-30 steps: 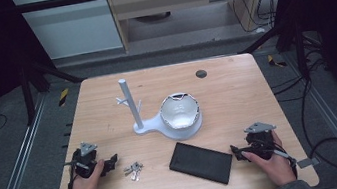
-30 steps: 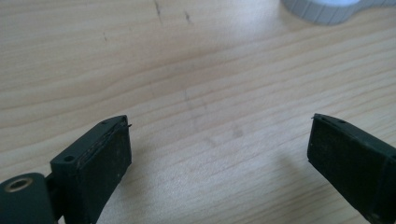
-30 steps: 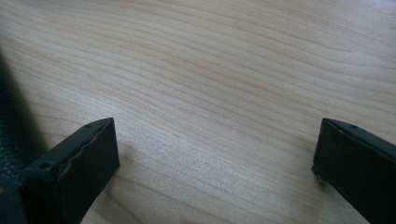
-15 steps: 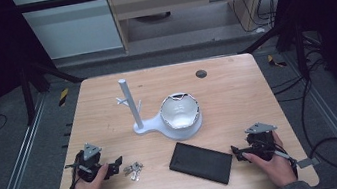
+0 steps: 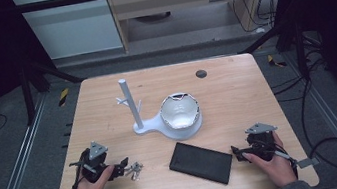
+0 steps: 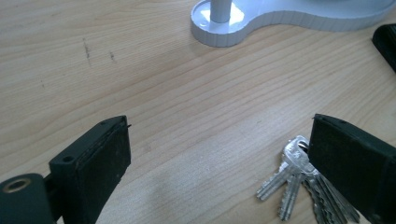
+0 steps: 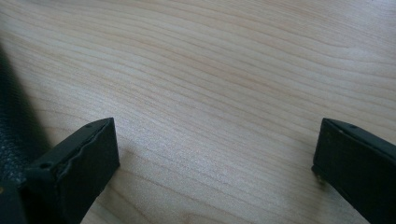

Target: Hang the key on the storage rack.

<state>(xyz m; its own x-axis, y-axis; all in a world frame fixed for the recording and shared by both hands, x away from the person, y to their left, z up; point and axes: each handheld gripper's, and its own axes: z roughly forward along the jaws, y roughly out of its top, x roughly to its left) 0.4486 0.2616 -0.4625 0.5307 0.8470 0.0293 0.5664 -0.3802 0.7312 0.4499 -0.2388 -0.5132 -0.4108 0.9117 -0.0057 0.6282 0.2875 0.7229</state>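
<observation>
Left gripper (image 5: pixel 122 165) has crept right onto the keys (image 5: pixel 134 170), lower left; both grippers' jaws open, grab looks imminent.

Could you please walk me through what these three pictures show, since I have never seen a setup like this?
A person sits at a wooden table and holds a hand-held gripper in each hand. The high view looks down from above: the left gripper is at the lower left, the right gripper at the lower right. The other two pictures come from small cameras riding on the grippers, looking along their black jaws. Both grippers are open and hold nothing. On the table lie a bunch of keys right by the left gripper, a flat black case, and a white stand with an upright post and a bowl-shaped holder.
</observation>
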